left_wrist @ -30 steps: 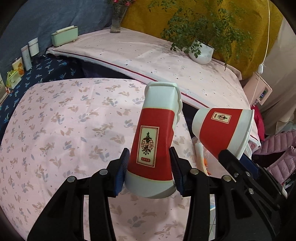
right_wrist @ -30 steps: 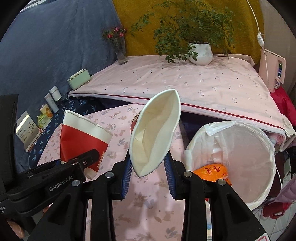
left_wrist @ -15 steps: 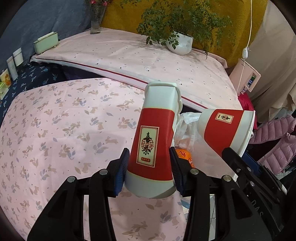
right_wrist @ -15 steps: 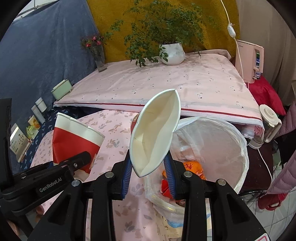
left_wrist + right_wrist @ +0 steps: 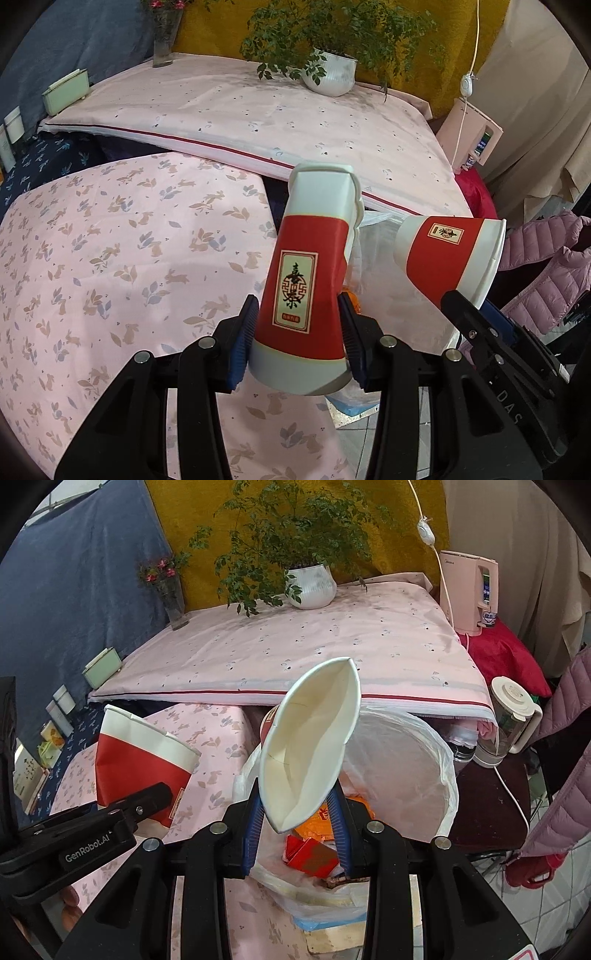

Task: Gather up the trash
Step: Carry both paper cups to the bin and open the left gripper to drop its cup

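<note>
My left gripper is shut on a squashed red and white paper cup, held above the edge of the pink floral table. My right gripper is shut on a second red and white paper cup, squeezed flat at its mouth, held over the near rim of the white-lined trash bin. The bin holds orange and red wrappers. The right gripper's cup also shows in the left wrist view, and the left gripper's cup shows in the right wrist view.
A raised pink-covered surface lies behind, with a potted plant, a flower vase and a green box. A pink appliance, a blender jug and a pink jacket stand to the right.
Both grippers have moved right towards the bin, each still holding its cup. The right cup now hangs over the bin's near rim, and more of the bin's contents show.
</note>
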Available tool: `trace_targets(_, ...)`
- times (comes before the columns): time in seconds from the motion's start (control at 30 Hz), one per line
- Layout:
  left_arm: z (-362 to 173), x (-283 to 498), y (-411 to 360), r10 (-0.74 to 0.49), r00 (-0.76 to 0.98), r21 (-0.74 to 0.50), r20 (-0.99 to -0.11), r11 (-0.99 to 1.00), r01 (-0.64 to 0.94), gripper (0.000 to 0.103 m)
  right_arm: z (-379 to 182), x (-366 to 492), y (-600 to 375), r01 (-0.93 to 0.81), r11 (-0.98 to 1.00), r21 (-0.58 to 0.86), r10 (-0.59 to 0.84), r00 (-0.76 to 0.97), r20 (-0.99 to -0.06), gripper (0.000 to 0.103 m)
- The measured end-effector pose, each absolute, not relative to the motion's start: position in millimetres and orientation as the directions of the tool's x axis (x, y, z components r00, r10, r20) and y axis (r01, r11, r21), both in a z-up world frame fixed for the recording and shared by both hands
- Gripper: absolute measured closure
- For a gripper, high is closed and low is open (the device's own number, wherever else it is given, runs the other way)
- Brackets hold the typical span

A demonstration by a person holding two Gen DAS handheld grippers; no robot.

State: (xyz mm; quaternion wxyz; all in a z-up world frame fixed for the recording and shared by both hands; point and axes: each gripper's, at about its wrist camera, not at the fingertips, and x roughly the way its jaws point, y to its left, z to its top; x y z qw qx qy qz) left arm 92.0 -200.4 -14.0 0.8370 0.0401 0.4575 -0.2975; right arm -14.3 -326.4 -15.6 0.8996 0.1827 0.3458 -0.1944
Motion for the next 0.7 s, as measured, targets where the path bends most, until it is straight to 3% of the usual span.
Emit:
trace_targets(0.3,-14.7,90.0,-238.7,-0.537,0.331,-0.277,-0.776,0.761,0.586,0.060,-14.1,-21.7,-346.2,0.510,0.842,0.175,-0.261,0.670,-0.695,0.071)
trace_targets(0.47,-10.7,91.5,-243.9,-0.529,0.366,-0.252,-0.766,0.771,0.585,0.040,-15.3,-24.1,-355.5,0.525,0.833,0.172,-0.274,0.663,-0.696,0.071)
trace_targets(0.7,-14.4,97.2,-228.4,-0.482,0.414,-0.204,-0.772,0.805,0.557,0.040,-20.4,-19.7,-357.6,0.522,0.837,0.162,-0.272,0.655,-0.706,0.071)
